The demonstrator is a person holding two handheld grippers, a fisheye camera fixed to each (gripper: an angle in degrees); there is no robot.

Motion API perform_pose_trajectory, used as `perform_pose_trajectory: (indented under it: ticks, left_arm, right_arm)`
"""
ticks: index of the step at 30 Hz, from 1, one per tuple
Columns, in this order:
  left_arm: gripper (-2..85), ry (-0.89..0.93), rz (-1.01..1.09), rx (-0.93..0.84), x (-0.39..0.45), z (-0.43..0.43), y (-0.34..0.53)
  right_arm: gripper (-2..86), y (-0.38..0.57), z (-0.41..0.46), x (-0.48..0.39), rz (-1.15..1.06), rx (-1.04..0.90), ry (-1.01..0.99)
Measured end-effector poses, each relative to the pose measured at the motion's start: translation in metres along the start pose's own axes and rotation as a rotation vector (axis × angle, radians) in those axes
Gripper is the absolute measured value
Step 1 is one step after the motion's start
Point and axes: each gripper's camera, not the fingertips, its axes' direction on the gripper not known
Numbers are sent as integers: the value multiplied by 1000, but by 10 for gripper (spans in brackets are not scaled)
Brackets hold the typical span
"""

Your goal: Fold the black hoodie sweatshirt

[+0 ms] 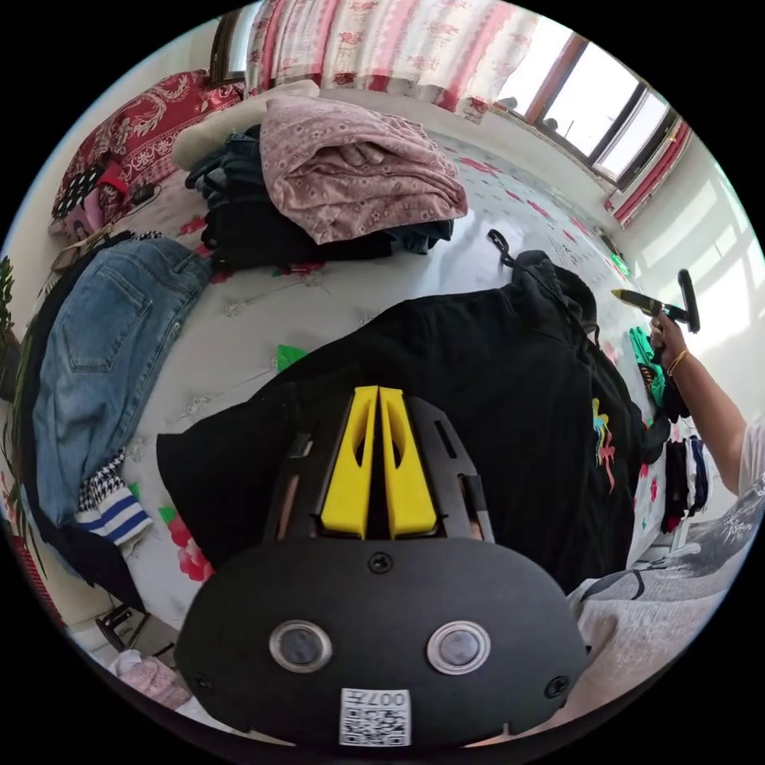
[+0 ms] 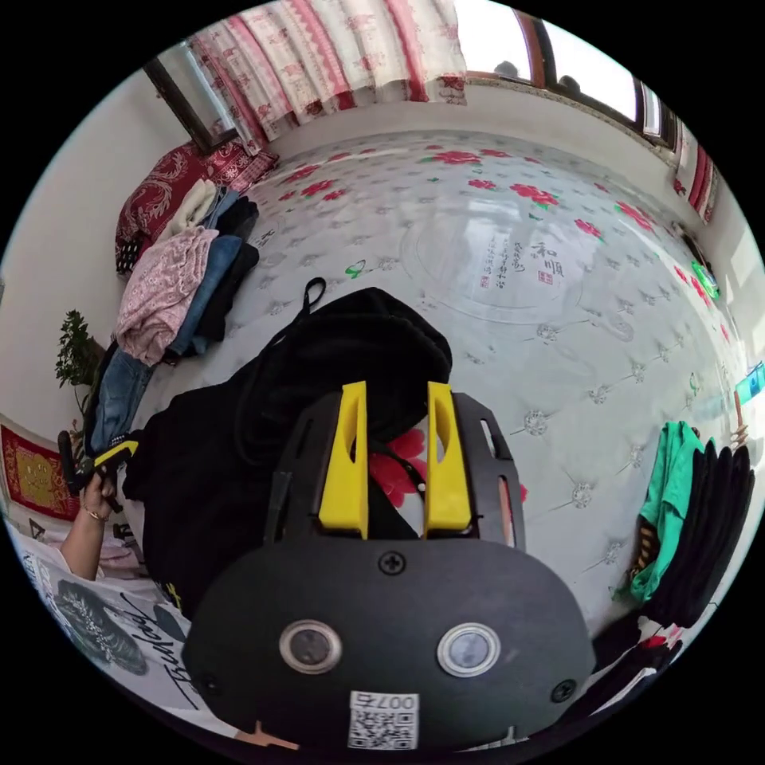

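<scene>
The black hoodie [image 1: 494, 398] lies spread on the flowered bed [image 2: 510, 263], the left gripper [image 1: 379, 398] has its jaws closed with nothing between them, the right gripper [image 2: 396, 398] is open, so smooth it flat first.

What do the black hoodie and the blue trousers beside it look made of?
Black hoodie: soft matte knit, likely cotton fleece; it slumps in loose folds. Blue trousers: denim, judging by faded blue weave, stitched seams and patch pocket.

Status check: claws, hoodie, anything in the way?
Left claw shut over the black hoodie, grip unclear. Right claw open above its hood. Hoodie spread, unfolded. Clothes pile and jeans lie apart.
</scene>
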Motion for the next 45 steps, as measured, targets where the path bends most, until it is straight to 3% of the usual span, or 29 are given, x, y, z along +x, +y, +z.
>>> perform_pose_trajectory:
  ticks: [6, 8, 11, 13, 15, 17, 22, 25, 29, 32, 38, 41, 45]
  left_arm:
    - [-3, -71, 90, -79, 21, 53, -41]
    - [-8, -195, 60, -201, 20, 84, -49]
    - [-9, -256, 115, -178, 20, 88, -52]
    - [-9, -366, 107, -204, 14, 91, -55]
    - [-10, -514, 73, -237, -3, 95, -56]
    - [-10, -456, -17, -212, -35, 90, -52]
    - [-10, -326, -166, -188, -61, 77, -47]
    - [-10, -332, -120, -114, -46, 58, -38]
    - [-9, -307, -47, -10, -23, 30, -26]
    - [-8, -199, 1, 13, -11, 29, -30]
    - [-4, -105, 86, -81, 26, 81, -64]
    - [-8, -211, 101, -224, 32, 125, -72]
    - [-9, -260, 179, -187, 38, 126, -66]
  right_arm:
    - [90, -53, 52, -10, -39, -143, 156]
    - [86, -61, 80, 2, 10, -237, 133]
    - [67, -69, 120, 15, 51, -420, 89]
    - [57, -79, 110, 4, -17, -320, 59]
    - [54, -97, 73, -22, -79, -76, 6]
    - [61, -108, 47, -42, -102, 86, -92]
    - [92, -124, 51, -76, -196, 5, -243]
    - [103, -98, 44, -59, -194, -19, -259]
    - [100, -1, 9, -1, -80, 38, -96]
    - [103, 85, 1, 54, 67, -101, -11]
    - [113, 202, 0, 106, 249, -317, 33]
    - [116, 217, 22, 112, 220, -424, 116]
    - [96, 229, 28, 120, 230, -437, 89]
